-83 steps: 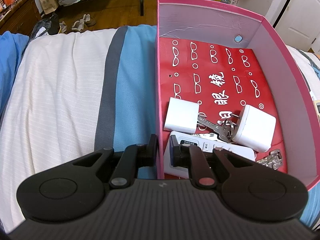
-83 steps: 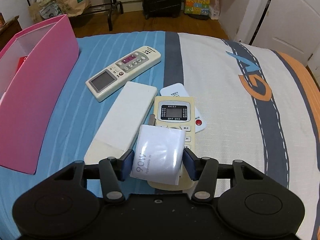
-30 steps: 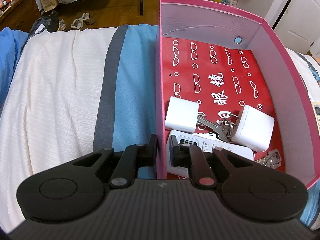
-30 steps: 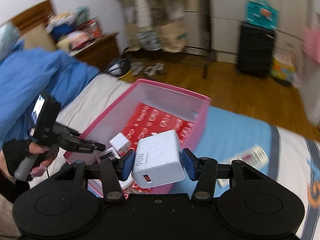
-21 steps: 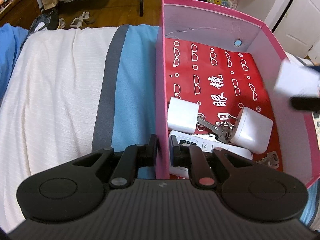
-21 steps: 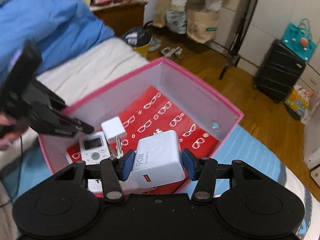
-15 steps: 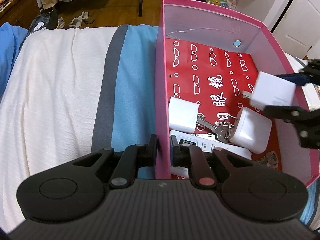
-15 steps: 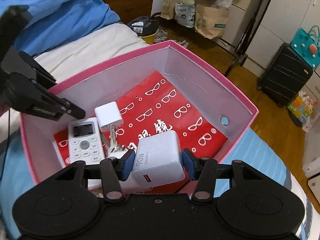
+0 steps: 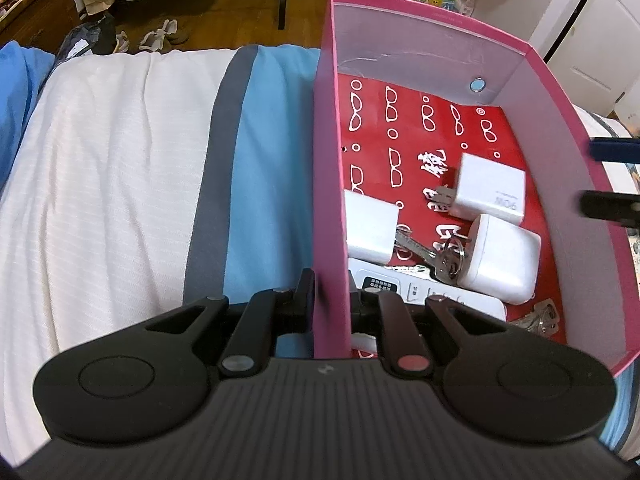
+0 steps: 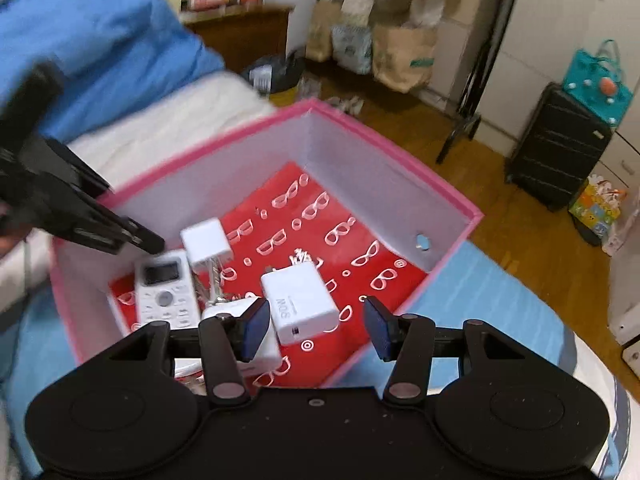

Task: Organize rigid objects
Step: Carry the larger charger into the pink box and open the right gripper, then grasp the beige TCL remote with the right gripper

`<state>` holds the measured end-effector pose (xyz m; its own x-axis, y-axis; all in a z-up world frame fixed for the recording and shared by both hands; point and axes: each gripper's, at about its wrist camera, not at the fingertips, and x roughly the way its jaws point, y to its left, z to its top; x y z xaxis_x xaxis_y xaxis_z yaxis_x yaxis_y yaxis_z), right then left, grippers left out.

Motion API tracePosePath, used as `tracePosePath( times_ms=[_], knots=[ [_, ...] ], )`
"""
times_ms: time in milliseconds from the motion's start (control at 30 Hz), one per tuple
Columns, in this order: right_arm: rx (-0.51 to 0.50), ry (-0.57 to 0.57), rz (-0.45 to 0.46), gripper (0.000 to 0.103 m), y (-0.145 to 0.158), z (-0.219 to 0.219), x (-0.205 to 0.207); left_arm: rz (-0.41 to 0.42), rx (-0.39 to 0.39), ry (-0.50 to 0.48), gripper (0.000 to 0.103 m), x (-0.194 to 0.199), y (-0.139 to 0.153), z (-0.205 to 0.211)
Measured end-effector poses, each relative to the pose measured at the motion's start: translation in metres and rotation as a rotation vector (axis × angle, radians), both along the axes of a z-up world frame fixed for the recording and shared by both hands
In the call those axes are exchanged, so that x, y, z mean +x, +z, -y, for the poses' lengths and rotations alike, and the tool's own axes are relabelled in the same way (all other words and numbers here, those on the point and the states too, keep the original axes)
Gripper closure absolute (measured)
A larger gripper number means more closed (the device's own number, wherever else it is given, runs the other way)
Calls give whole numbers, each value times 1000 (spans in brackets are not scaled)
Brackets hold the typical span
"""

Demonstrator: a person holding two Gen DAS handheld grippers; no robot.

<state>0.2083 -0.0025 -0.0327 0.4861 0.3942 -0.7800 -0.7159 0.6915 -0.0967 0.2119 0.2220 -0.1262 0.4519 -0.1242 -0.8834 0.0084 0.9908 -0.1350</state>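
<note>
Right wrist view — charger (image 10: pixel 301 299) in box (image 10: pixel 384 184); right hand-held gripper (image 10: pixel 316 330) open.

Left wrist view looks steeply down along the box (image 9: pixel 328 184) wall, close. Right wrist view looks down from the opposite side. Both share the box interior.

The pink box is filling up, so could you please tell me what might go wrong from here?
1. The 90W charger appears just released, tilted against another white charger; it may tip onto the keys.
2. The left hand-held gripper pinches only the pink box by one thin wall, which could flex.
3. The open right hand-held gripper hangs over the box and might clip its rim.
</note>
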Motion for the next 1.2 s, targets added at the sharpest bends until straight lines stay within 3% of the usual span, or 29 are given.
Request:
tracePosePath(
  times_ms=[167,300,633,967,1067,1200],
  knots=[
    [86,-133,-5,45,33,53,-25,-1,2,8,93,-1,1,1],
    [136,-246,-49,45,40,101,-32,-2,15,7,94,-1,1,4],
    [135,-504,-173,45,-16,200,-47,-14,51,15,96,1,0,11],
    [31,-581,-237,45,-71,208,-35,-24,86,7,96,2,-2,16],
    [-32,-590,-209,43,-75,203,-31,-21,107,-17,96,1,-3,19],
    [-81,-638,-260,39,-80,195,-14,-19,124,-39,96,0,-2,22]
  ],
)
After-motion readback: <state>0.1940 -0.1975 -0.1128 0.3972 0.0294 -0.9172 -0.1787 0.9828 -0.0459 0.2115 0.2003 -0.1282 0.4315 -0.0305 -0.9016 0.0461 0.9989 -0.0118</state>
